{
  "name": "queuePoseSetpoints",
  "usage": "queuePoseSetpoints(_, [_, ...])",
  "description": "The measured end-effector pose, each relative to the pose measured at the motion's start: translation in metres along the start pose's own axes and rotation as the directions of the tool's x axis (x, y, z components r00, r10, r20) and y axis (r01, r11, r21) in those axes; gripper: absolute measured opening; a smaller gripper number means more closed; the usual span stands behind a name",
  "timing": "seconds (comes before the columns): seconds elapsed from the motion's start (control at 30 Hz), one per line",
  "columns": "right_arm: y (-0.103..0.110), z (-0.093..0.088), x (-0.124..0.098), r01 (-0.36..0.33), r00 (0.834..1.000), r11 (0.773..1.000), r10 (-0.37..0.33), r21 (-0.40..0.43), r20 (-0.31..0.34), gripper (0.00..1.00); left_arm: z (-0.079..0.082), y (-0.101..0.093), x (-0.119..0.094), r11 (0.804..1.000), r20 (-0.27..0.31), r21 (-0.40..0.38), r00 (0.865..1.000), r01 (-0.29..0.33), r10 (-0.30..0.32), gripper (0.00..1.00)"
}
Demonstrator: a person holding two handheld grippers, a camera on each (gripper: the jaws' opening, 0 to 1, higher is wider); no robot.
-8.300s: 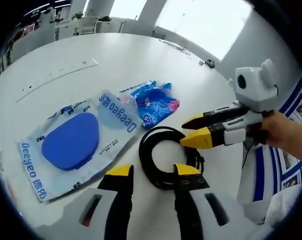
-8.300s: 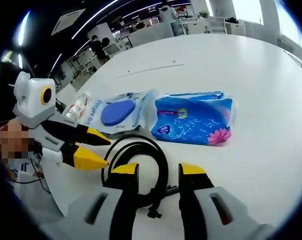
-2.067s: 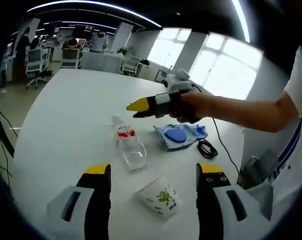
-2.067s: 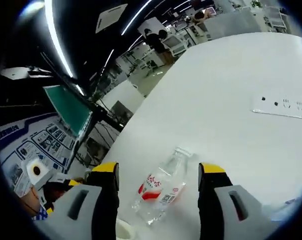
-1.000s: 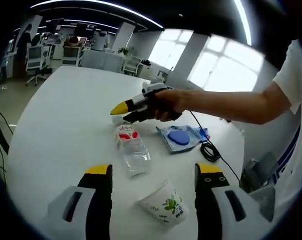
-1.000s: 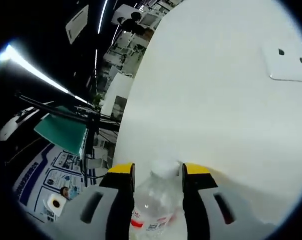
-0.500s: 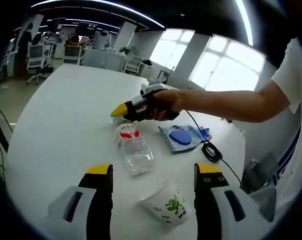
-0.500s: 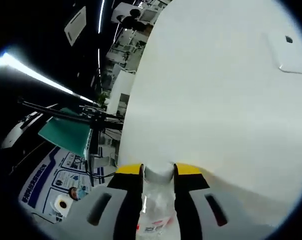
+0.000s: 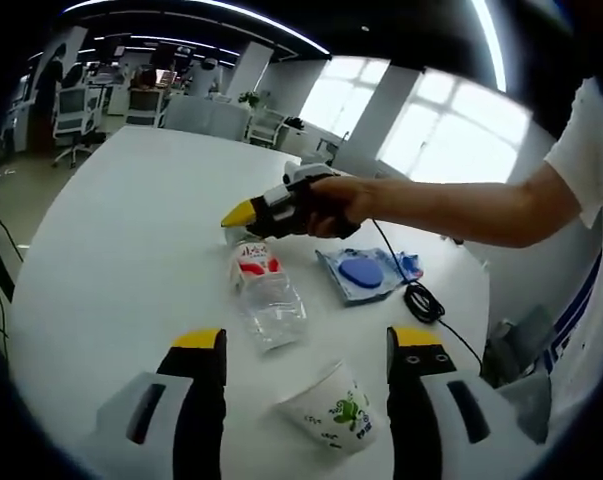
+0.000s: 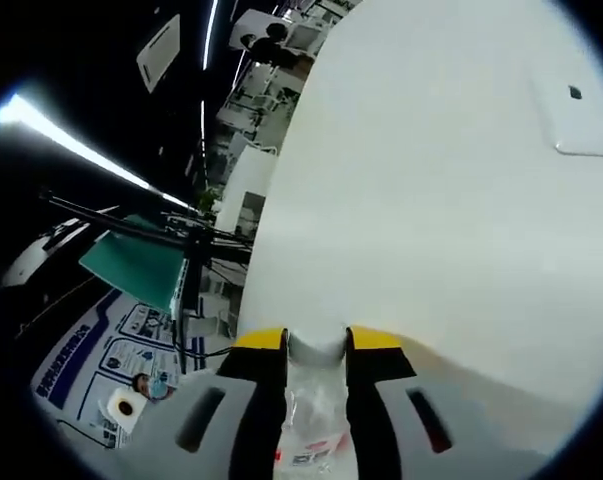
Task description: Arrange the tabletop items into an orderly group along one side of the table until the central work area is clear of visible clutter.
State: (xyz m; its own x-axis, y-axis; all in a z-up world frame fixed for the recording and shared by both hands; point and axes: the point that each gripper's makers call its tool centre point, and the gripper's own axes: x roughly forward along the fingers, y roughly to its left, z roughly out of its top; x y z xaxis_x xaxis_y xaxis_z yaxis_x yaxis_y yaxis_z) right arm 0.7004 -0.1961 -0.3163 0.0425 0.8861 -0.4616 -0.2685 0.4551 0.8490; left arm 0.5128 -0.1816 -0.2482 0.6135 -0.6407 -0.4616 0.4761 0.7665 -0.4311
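While right claw [image 10: 316, 340] pinches red-labelled bottle [image 9: 263, 295] neck, left claw [image 9: 301, 340] spread; label writing unreadable.

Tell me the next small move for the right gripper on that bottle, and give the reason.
Probably lift the bottle by its neck and carry it toward the blue packet and the cable. The right gripper already has its jaws closed on the neck just below the cap, the bottle lies on its side mid-table, and those two items sit together by the table edge.
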Motion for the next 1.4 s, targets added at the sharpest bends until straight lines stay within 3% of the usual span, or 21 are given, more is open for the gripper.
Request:
queuePoseSetpoints(0.73, [0.047,-0.005,-0.021,0.0,0.997,0.975,0.018,-0.222,0.075,0.19,0.001,-0.009,0.0,1.0,0.002,0.008,1.0,0.014,-0.014,0.65])
queuePoseSetpoints(1.1, [0.069,-0.009,-0.033,0.029,0.991,0.933,0.021,-0.36,0.134,0.19,0.005,-0.007,0.01,0.999,-0.01,0.033,1.0,0.03,-0.03,0.65])
queuePoseSetpoints(1.4, [0.08,-0.013,-0.037,0.051,0.988,0.898,0.018,-0.437,0.153,0.19,0.03,0.015,0.039,0.993,-0.008,0.107,0.998,0.058,-0.058,0.64])
